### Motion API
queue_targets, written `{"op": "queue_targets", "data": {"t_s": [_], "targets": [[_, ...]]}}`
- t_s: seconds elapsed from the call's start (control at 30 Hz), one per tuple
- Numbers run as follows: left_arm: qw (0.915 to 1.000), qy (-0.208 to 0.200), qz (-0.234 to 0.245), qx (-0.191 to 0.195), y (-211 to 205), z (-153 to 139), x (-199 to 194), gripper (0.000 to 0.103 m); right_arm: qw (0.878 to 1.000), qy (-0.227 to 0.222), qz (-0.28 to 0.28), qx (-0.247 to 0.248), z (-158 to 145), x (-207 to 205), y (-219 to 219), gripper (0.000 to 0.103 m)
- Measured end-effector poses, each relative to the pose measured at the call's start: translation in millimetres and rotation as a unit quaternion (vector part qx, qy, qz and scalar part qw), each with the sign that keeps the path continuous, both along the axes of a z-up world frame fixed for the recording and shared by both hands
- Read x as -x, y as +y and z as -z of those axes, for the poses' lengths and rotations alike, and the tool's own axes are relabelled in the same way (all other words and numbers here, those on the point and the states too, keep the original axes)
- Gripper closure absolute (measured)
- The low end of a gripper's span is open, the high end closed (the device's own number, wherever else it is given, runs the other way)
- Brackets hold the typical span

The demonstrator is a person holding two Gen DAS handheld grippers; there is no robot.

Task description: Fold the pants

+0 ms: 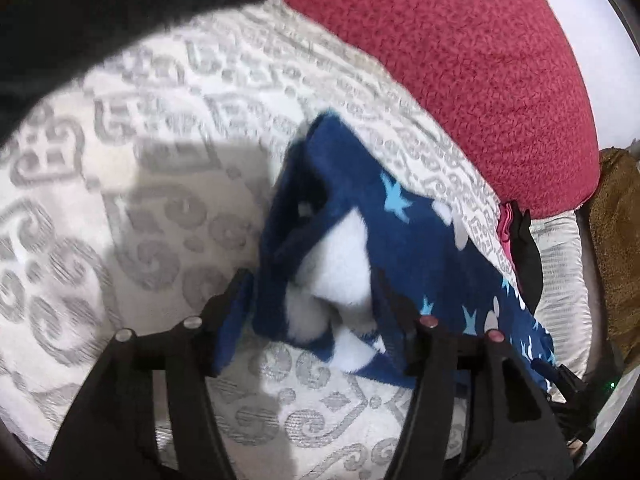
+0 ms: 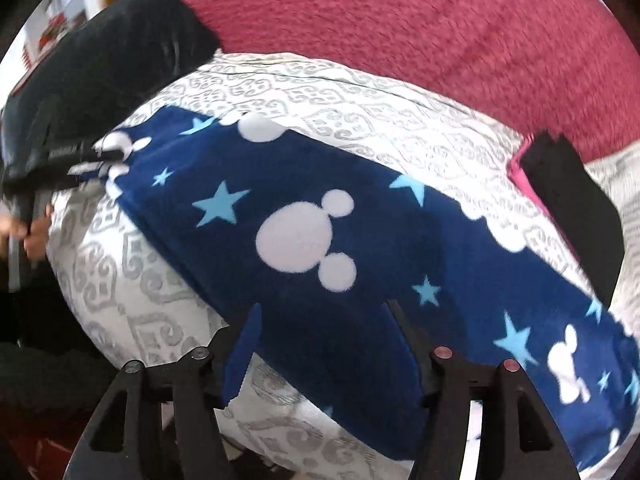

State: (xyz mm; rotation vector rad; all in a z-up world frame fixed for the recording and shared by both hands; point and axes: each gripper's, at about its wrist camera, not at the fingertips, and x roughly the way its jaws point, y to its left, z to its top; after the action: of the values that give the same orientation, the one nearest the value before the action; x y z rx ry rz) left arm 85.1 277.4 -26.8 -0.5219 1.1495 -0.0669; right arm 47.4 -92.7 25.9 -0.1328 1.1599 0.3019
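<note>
No readable writing on pants (image 2: 304, 236)

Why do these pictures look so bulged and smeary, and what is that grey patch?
Left wrist view: fisheye curving, dark corners, a grey shadow on the patterned bedcover. Right wrist view: same bulge; the red blanket is motion-blurred, the blue pants fairly sharp.

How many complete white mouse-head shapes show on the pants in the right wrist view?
1, mid-pants. Partial ones sit at the far edge, beside the left gripper and lower right; folds may hide more.
</note>
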Motion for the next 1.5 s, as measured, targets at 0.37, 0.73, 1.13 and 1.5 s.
{"op": "queue_targets", "data": {"t_s": [0.37,0.73,1.13,1.5], "targets": [[0.9842,-0.166,0.056,-0.029,-32,-91,-5,0.082,0.999,0.002,0.036,-0.01,-7,-10,7,0.04],[0.9923,-0.063,-0.03,-0.103,30,-39,15,0.067,0.997,0.029,0.069,-0.029,0,-18,-2,0.04],[0.9884,-0.088,0.053,-0.112,-21,-55,0,0.042,0.987,0.043,0.155,0.013,3,2,-74,0.04],[0.9837,-0.026,0.033,-0.175,-30,-27,-29,0.041,0.983,0.08,0.151,0.07,26,68,-115,0.032]]}}
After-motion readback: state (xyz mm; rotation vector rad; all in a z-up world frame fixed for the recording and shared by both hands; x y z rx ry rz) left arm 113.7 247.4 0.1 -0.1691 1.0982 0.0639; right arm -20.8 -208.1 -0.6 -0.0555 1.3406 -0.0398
